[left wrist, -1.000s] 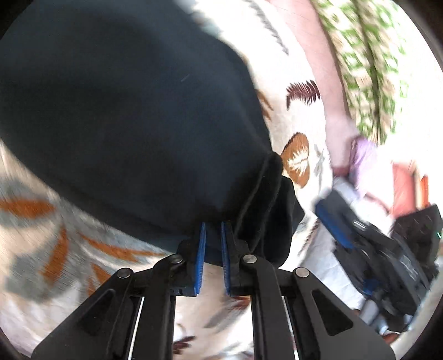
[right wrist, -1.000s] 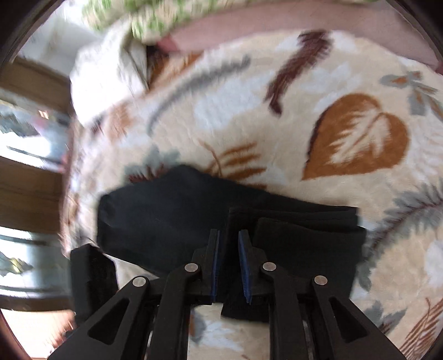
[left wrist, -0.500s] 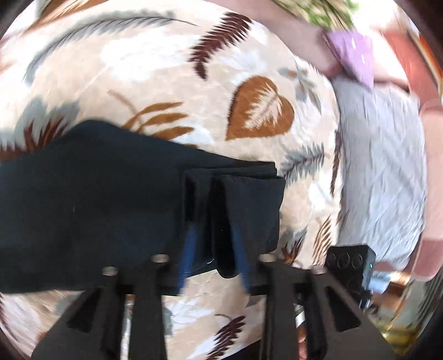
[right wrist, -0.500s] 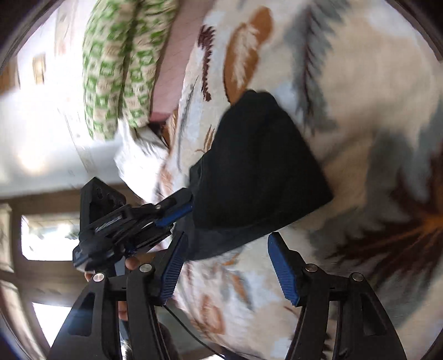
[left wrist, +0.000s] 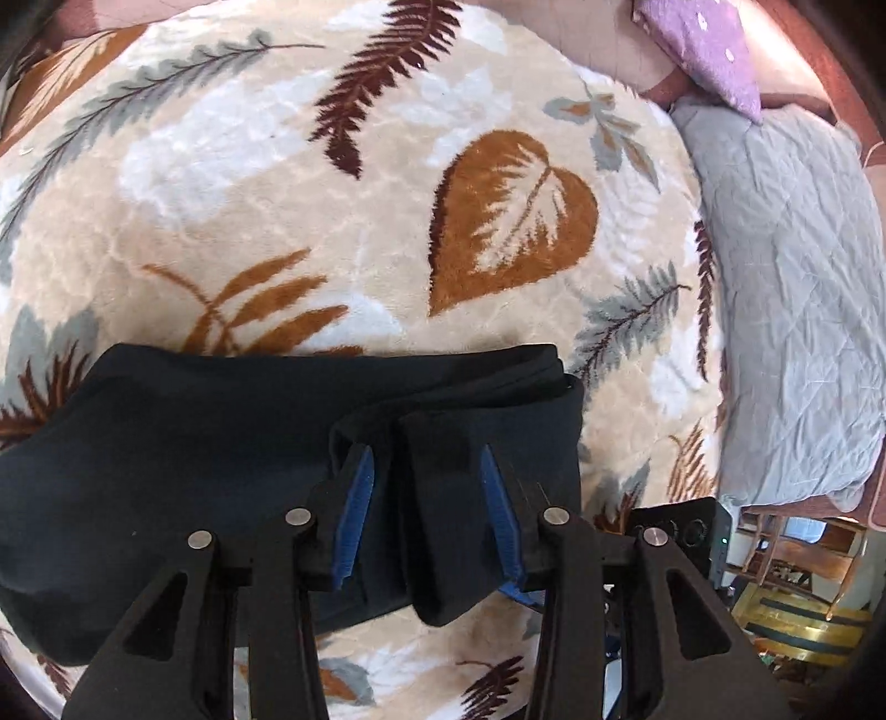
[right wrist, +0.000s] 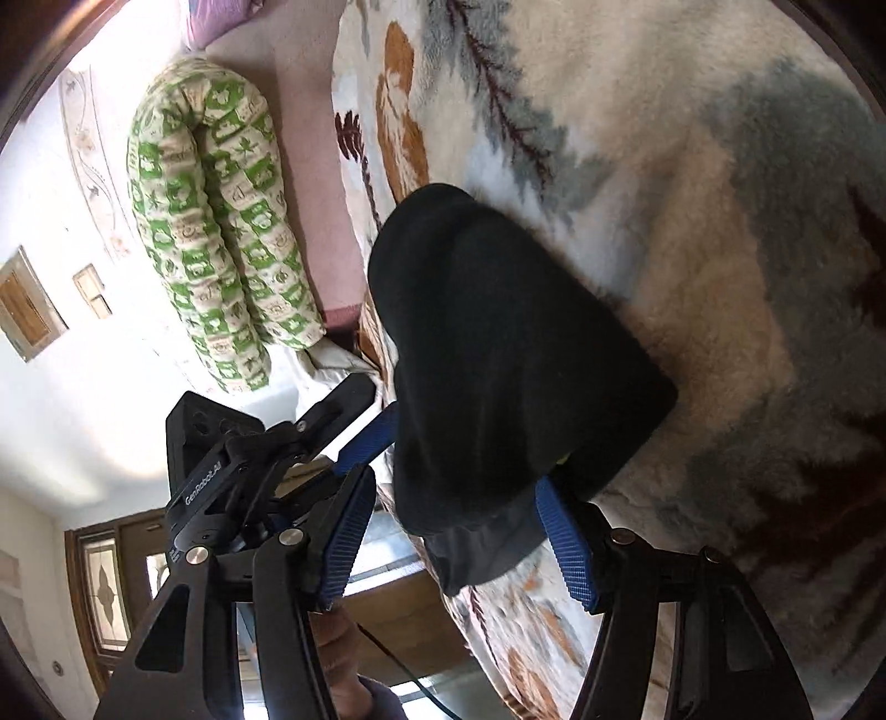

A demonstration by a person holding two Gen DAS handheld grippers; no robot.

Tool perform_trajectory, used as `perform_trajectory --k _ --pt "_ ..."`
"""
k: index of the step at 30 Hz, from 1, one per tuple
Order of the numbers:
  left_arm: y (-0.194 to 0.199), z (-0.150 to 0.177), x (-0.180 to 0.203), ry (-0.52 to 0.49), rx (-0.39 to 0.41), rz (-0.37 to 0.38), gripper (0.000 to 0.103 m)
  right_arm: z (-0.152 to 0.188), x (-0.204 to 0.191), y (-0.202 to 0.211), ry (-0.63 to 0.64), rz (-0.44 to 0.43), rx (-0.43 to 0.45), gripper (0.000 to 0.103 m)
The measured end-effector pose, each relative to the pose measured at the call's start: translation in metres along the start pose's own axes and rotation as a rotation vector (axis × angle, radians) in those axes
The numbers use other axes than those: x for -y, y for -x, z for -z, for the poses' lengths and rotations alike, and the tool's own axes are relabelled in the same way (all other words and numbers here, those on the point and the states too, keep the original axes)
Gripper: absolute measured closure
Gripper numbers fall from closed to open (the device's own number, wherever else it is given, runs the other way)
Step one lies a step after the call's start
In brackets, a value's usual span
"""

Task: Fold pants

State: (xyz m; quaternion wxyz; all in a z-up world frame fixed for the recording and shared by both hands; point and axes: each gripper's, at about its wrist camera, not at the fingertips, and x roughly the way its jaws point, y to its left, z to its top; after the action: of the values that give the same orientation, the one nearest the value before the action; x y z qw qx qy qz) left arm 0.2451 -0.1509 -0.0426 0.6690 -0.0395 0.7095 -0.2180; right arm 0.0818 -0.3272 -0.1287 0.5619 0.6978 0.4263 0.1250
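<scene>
The black pants lie folded on the leaf-patterned blanket. My left gripper points down over their right end. Its jaws are apart with a raised fold of cloth loose between the blue pads. In the right wrist view the pants are seen from the side at the bed's edge. My right gripper stands open, and the hanging hem of the pants is between its wide jaws without being pinched. The left gripper shows there too, at the pants' edge.
A grey quilt and a purple pillow lie to the right of the blanket. A green patterned bolster rests against the white wall. A hand holds the gripper below, near a wooden door.
Both grippers were shut on the pants and have opened, and the cloth now rests on the blanket. The left view swung over the folded end. The right gripper rolled and sank to the bed's edge.
</scene>
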Motion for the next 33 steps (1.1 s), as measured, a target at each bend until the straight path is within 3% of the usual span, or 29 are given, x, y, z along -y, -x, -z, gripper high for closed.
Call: perform_trajectory --k 3,9,13,19,20,21,22,24,25,33 --pt "-0.006 -0.004 0.002 0.014 -0.006 0.019 0.056 -0.001 0.001 -0.001 -0.012 -0.004 0.014 0.04" --pt "0.007 0.002 0.007 0.009 0.004 0.111 0.056 -0.001 0.011 0.005 -0.049 -0.042 0.032 0.042" --pt "0.005 0.005 0.013 -0.045 -0.005 0.063 0.056 -0.001 0.012 0.008 -0.05 -0.054 0.025 0.044" --pt "-0.003 0.002 0.006 0.011 -0.006 0.139 0.056 0.0 0.02 0.011 -0.077 -0.068 0.034 0.053" --pt "-0.005 0.001 0.005 0.019 -0.005 0.139 0.062 0.001 0.021 0.011 -0.084 -0.07 0.038 0.055" --pt "-0.007 0.0 0.003 0.026 -0.007 0.136 0.084 0.001 0.022 0.011 -0.094 -0.072 0.042 0.06" --pt "-0.009 -0.001 0.002 0.032 -0.013 0.123 0.093 0.001 0.024 0.011 -0.102 -0.072 0.045 0.073" --pt "-0.011 0.0 -0.002 0.048 -0.012 0.118 0.095 0.0 0.029 0.01 -0.112 -0.048 0.048 0.089" --pt "-0.01 0.001 -0.004 0.051 -0.005 0.115 0.096 -0.001 0.031 0.009 -0.111 -0.045 0.044 0.091" --pt "0.013 0.016 -0.016 0.068 0.067 0.088 0.097 0.012 0.009 0.008 -0.002 -0.007 0.048 0.094"
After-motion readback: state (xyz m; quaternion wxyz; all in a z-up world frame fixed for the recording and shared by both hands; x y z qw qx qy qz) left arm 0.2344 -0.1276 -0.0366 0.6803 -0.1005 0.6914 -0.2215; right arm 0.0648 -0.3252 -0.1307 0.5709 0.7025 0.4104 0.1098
